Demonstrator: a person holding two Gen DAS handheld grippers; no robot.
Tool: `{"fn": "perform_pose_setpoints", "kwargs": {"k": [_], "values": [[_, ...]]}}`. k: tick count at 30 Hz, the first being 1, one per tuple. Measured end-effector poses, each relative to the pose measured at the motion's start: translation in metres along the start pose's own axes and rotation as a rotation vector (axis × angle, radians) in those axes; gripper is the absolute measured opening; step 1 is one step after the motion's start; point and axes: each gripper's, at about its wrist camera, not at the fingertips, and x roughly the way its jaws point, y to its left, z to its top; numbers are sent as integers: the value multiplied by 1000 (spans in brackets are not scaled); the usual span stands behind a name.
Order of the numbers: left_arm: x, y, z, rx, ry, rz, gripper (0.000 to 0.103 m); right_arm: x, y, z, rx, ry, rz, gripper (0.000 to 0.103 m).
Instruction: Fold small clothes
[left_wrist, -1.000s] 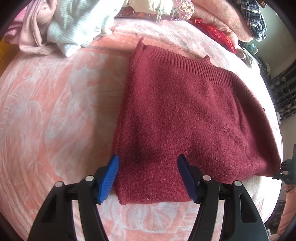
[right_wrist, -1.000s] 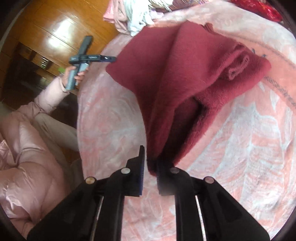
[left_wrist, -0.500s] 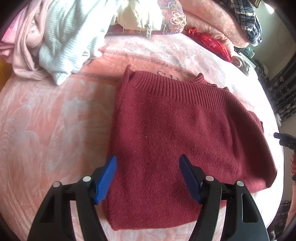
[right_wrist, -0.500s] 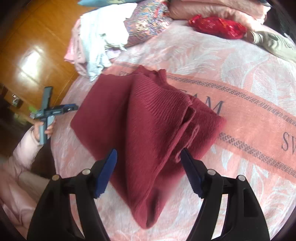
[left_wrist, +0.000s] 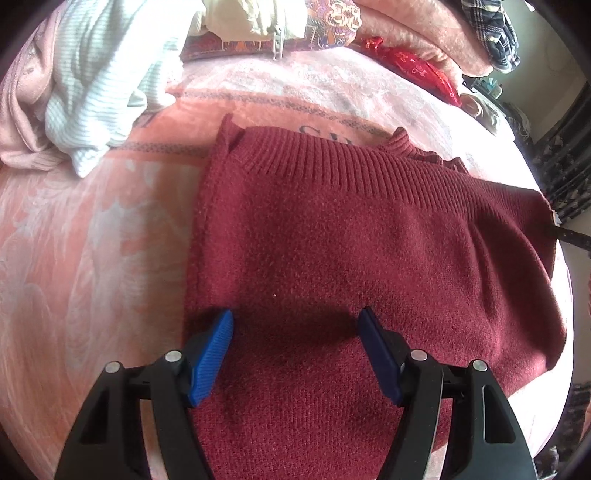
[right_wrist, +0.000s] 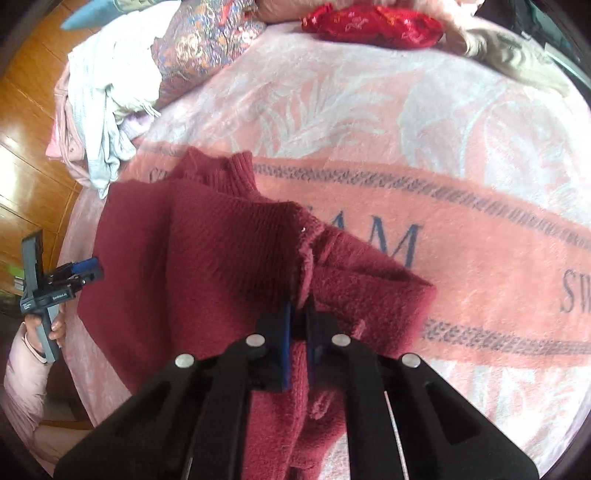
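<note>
A dark red knit sweater (left_wrist: 351, 240) lies partly folded on the pink blanket, ribbed hem toward the far side. My left gripper (left_wrist: 295, 325) is open, its blue pads just above the sweater's near left part, holding nothing. In the right wrist view the sweater (right_wrist: 192, 251) shows with a bunched fold at its right edge. My right gripper (right_wrist: 300, 314) is shut on that bunched edge of the sweater. The left gripper (right_wrist: 79, 271) also shows at the far left of that view, in the person's hand.
The pink patterned blanket (left_wrist: 92, 240) covers the bed. A pile of white and pink clothes (left_wrist: 85, 81) lies at the back left. Patterned pillows (right_wrist: 203, 40) and a red cushion (right_wrist: 373, 22) lie at the back. Wooden floor (right_wrist: 26, 155) lies beyond the bed's left edge.
My left gripper moved forward over the sweater, staying open. My right gripper let go of the sweater, opened, then closed again on its bunched right edge.
</note>
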Motion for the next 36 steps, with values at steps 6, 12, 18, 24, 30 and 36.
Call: {"fn": "perform_pose_setpoints", "kwargs": {"k": [6,12,18,24,30,36], "values": [[5,-2,2,-1,6,6,71,13,-30,7,127,60,-115,6],[2,-11,-3,56,-7,34,74,28,-33,-8,145,70,-154,22],[-21,-7,-33,70,3,-22,74,-18,-26,-57,121,100,-91,53],[-29,-7,-67,59,23,-44,75,-21,-2,-128,109,209,53,59],[-22,-13,-83,120,41,-12,76,-10,5,-157,115,229,105,8],[-11,-5,-89,89,42,-54,76,5,-17,-174,206,301,111,7]]}}
